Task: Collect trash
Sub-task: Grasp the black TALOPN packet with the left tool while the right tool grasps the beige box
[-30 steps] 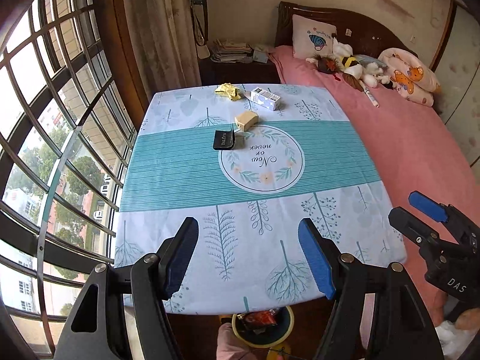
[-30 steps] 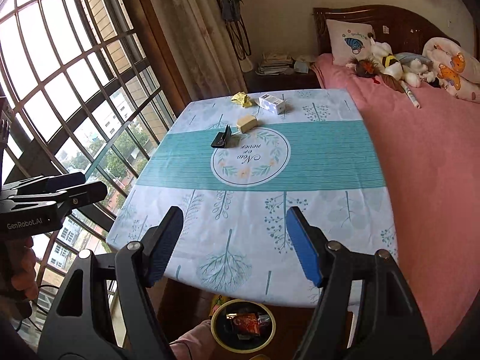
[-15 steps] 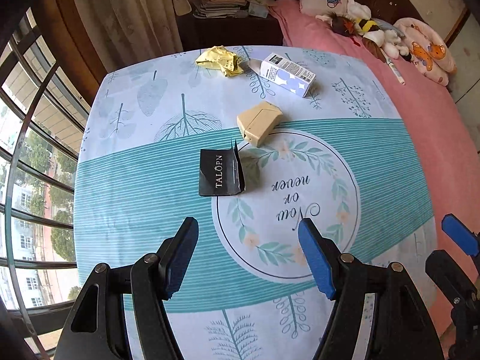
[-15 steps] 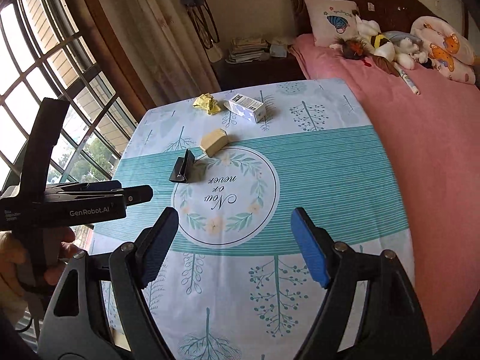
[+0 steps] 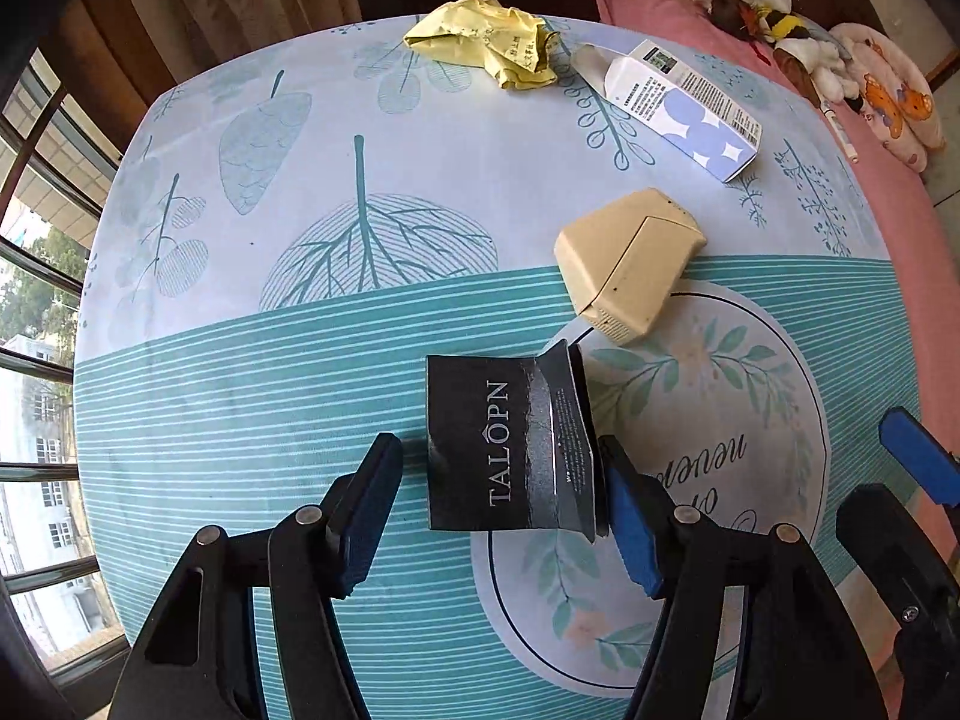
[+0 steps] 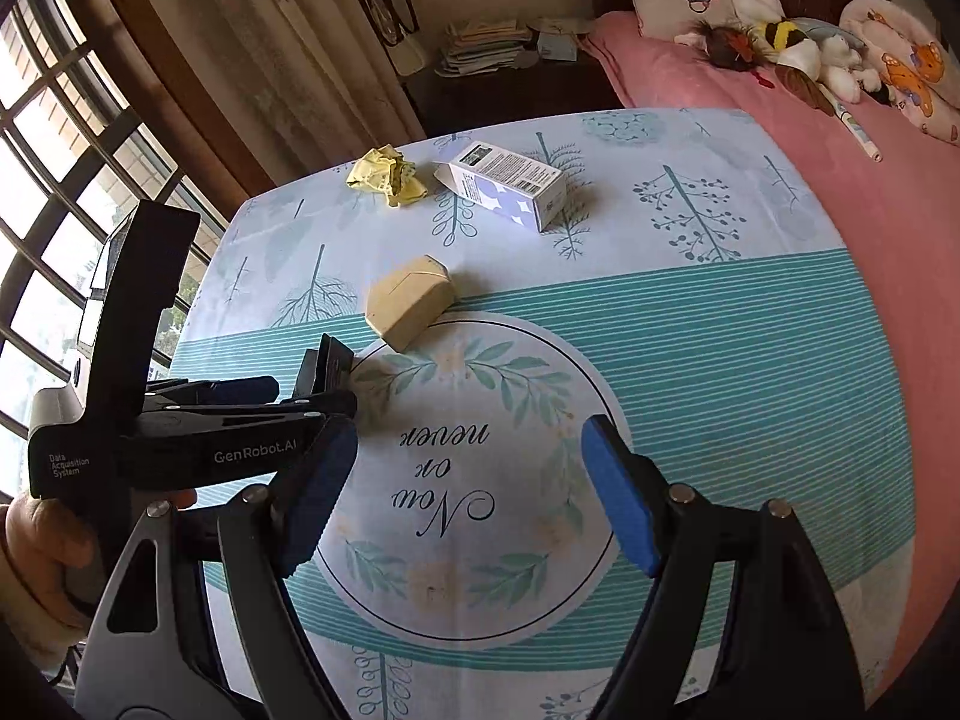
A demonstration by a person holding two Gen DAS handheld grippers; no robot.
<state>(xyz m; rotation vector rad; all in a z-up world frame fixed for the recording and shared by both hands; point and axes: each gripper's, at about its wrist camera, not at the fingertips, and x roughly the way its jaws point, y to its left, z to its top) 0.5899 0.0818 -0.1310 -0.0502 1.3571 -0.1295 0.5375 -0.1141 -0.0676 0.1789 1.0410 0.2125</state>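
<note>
A black "TALOPN" box with an open flap lies on the tablecloth. My left gripper points steeply down and straddles it, jaws closing. The right pad is at the flap's edge; a small gap remains at the left pad, so nothing is pinched. Further back lie a beige box, a white and purple carton and crumpled yellow paper. My right gripper hangs open over the round leaf motif with nothing between its fingers. From there the left gripper shows by the black box.
A pink bed with plush toys borders the table's right side. A barred window and curtain stand to the left. A dark nightstand with stacked papers sits behind the table.
Both grippers have dropped and moved forward over the table. The left one now brackets the black box and its jaws have narrowed slightly. The right gripper's jaws stand a little wider.
</note>
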